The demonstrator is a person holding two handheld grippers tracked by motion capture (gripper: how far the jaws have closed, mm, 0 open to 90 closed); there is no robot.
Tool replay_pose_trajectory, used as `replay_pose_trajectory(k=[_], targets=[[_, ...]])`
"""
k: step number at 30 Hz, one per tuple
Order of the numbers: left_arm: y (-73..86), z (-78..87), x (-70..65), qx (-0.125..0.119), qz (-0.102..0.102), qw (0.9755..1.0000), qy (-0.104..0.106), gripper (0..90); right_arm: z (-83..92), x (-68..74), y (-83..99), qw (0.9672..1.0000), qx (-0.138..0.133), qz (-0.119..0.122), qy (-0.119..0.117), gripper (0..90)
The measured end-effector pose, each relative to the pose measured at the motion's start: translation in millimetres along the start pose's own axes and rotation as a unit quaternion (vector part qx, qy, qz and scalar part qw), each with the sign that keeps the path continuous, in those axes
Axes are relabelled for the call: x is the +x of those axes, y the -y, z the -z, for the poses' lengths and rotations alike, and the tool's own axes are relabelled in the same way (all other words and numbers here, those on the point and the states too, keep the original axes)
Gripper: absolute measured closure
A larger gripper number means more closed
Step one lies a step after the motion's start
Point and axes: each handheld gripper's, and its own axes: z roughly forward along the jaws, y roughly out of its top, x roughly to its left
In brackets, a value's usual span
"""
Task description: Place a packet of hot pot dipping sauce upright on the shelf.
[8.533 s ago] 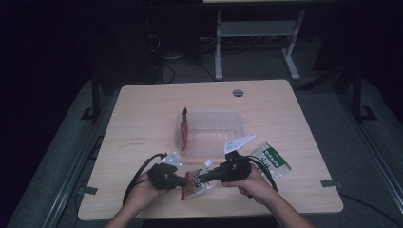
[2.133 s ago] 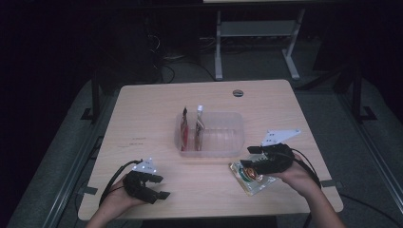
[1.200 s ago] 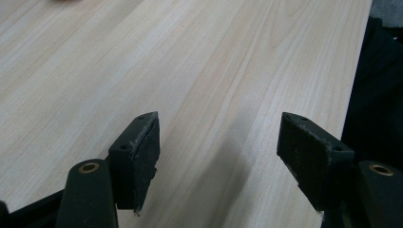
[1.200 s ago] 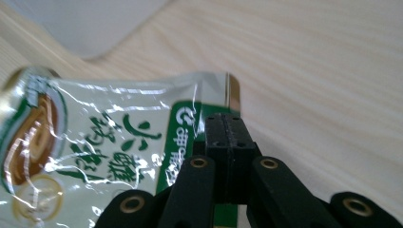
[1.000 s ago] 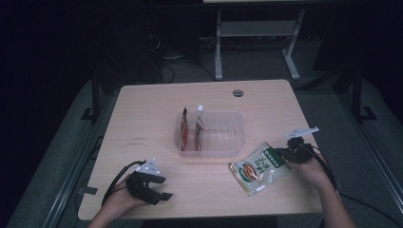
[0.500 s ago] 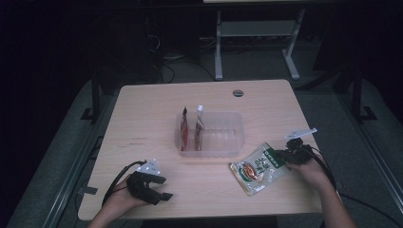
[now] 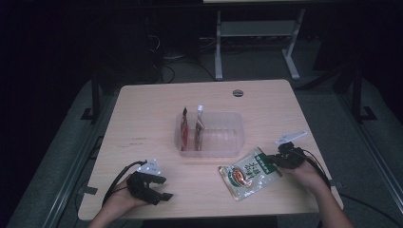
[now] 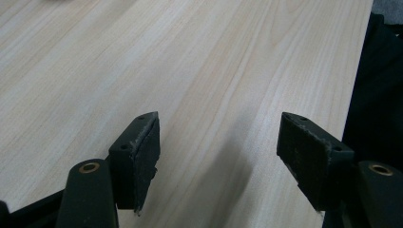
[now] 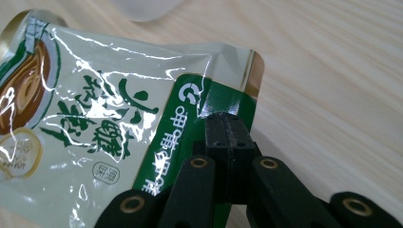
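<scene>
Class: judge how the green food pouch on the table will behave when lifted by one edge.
The pouch will probably sag, since its film looks thin and wrinkled. Its glossy surface may slip. The right tongs pinch only its edge, so it could swing.

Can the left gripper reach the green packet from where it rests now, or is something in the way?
Probably yes. The left gripper rests open on the table, and bare wood lies between it and the green packet. But the right gripper is shut on that packet's edge.
</scene>
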Motion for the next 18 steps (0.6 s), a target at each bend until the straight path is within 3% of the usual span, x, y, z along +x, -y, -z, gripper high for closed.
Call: replay_pose_trajectory(k=[11, 18], targets=[[-0.5, 1.0, 0.6, 0.000, -0.004, 1.0000, -0.002, 30.8, -15.3, 35.5, -11.9, 0.9973, 0.011, 0.042, -0.058, 89.8], [-1.1, 0.9, 0.9, 0.002, -0.008, 1.0000, -0.002, 30.8, -28.7, 67.5, -22.4, 0.9908, 0.020, 0.091, -0.098, 89.7]])
